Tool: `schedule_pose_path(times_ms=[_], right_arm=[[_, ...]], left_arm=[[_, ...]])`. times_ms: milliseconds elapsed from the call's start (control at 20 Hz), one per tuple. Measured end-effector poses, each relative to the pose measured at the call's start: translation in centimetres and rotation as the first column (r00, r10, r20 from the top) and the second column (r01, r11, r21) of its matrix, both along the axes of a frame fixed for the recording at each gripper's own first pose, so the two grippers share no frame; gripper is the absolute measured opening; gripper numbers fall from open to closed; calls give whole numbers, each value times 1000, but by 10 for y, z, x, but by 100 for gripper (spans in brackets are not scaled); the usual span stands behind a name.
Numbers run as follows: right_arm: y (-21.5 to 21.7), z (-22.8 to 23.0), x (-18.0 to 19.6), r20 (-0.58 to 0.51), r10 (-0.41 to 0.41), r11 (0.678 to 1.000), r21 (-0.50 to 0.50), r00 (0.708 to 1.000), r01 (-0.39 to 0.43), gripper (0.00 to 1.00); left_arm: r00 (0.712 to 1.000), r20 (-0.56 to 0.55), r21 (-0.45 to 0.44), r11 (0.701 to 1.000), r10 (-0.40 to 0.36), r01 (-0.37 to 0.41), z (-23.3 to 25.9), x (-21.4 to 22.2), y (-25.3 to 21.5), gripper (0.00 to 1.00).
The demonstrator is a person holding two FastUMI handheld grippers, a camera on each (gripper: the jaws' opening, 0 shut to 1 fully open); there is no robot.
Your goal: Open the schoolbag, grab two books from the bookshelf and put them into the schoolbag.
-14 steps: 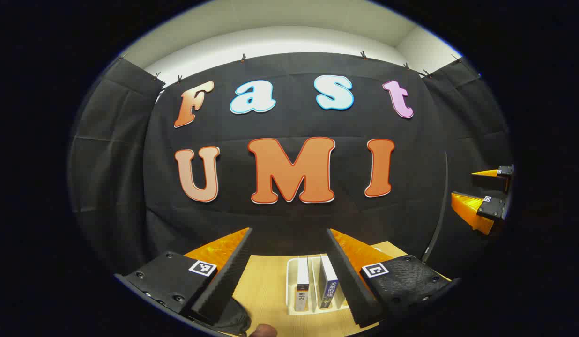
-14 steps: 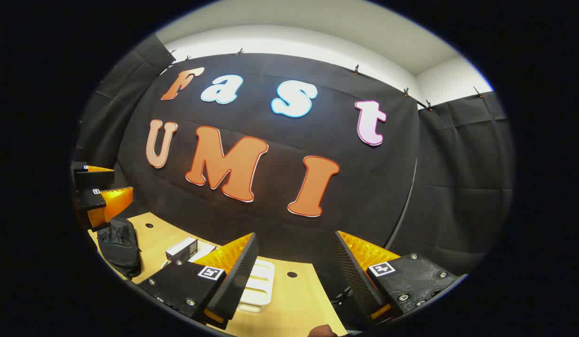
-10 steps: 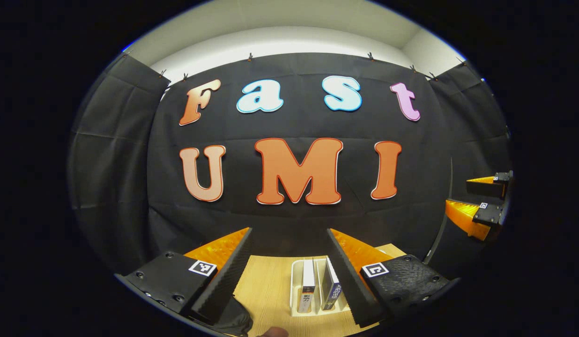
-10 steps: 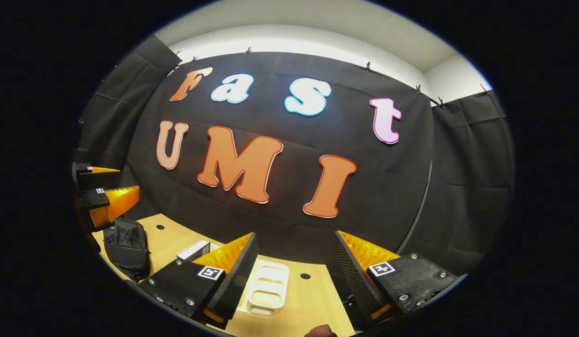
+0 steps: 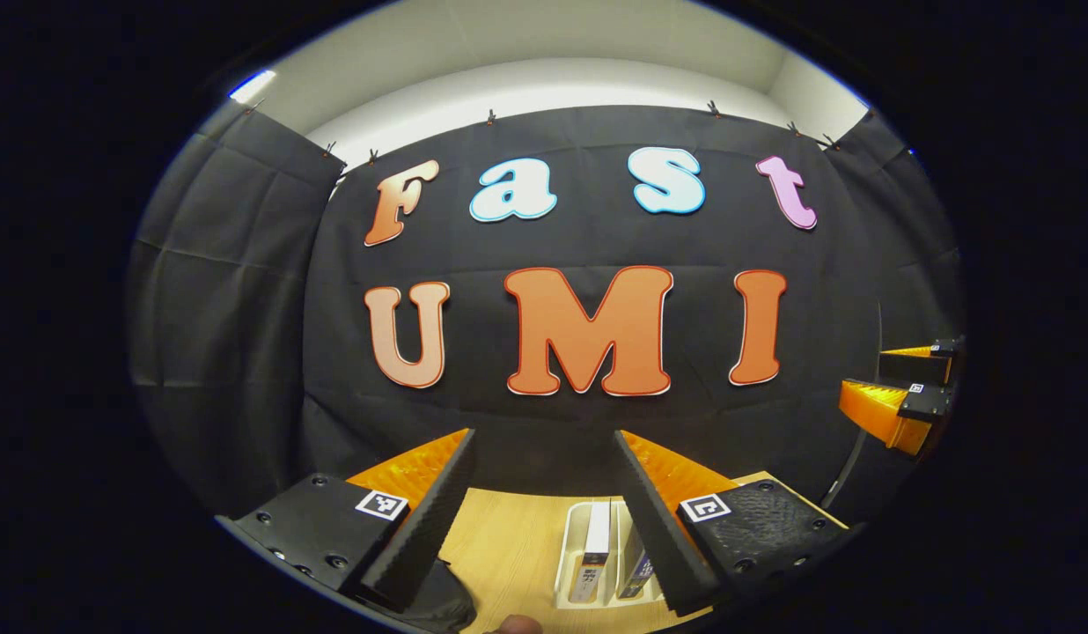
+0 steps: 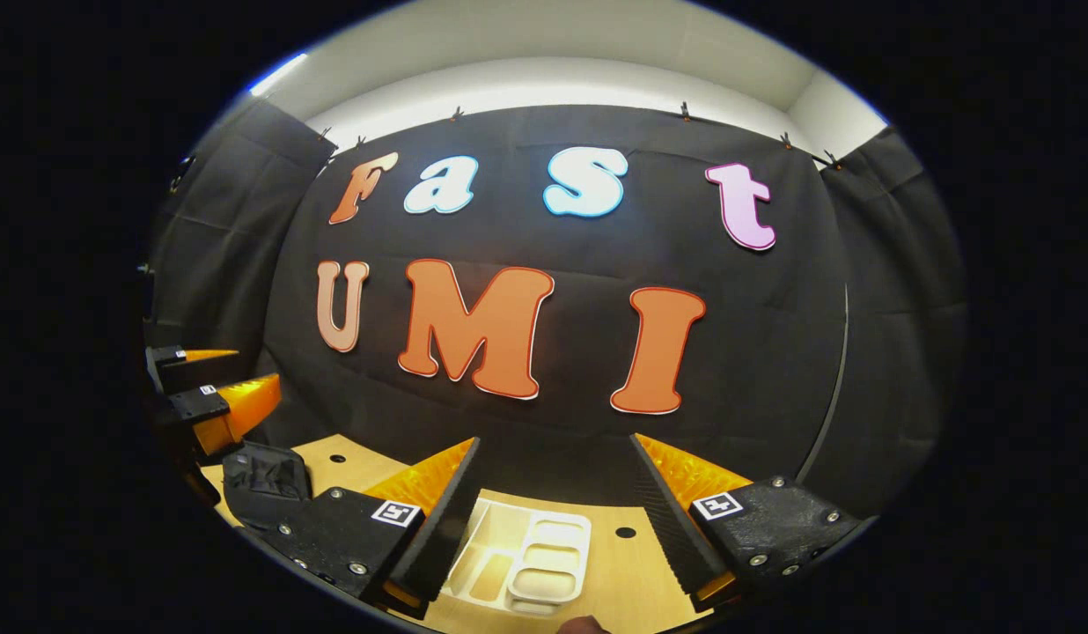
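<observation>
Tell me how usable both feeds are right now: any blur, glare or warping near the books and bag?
Left gripper view: sharp and evenly lit; the books sit low where the fisheye bends the table. Right gripper view: also sharp, no glare on the white tray; the schoolbag is dark and squeezed at the left edge, detail poor.

Wooden table (image 5: 509, 546): white bookshelf (image 5: 576, 544) with books (image 5: 594, 559), black schoolbag (image 6: 262, 482).

Bright overhead light washes the pale wall (image 5: 544, 75) up top; sharp centre, strong fisheye bending at edges.
</observation>
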State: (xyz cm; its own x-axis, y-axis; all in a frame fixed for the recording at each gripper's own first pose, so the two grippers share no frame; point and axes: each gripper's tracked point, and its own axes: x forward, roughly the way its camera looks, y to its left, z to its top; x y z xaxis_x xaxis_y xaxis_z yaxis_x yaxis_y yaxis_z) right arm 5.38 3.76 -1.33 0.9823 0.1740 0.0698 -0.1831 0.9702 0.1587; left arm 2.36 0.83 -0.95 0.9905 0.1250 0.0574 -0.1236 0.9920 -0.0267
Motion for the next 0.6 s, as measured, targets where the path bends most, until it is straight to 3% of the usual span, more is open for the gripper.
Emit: schedule_pose_path(times_ms=[150, 350, 400, 600], right_arm=[[14, -8, 0, -22, 21, 1000, 0, 1000, -21, 96], [38, -17, -5, -41, 19, 996, 86, 999, -15, 100], [43, -21, -5, -56, 16, 996, 93, 998, -11, 96], [65, -31, -7, -90, 9, 997, 80, 996, -2, 97]], left_arm=[[1000, 10, -3, 1000, 0, 0, -11, 3, 1, 96], [1000, 26, -21, 1000, -14, 14, -23, 1, 10, 96], [999, 29, -17, 1000, -22, 22, -25, 2, 14, 97], [998, 22, 1, 998, -55, 55, -39, 1, 26, 96]])
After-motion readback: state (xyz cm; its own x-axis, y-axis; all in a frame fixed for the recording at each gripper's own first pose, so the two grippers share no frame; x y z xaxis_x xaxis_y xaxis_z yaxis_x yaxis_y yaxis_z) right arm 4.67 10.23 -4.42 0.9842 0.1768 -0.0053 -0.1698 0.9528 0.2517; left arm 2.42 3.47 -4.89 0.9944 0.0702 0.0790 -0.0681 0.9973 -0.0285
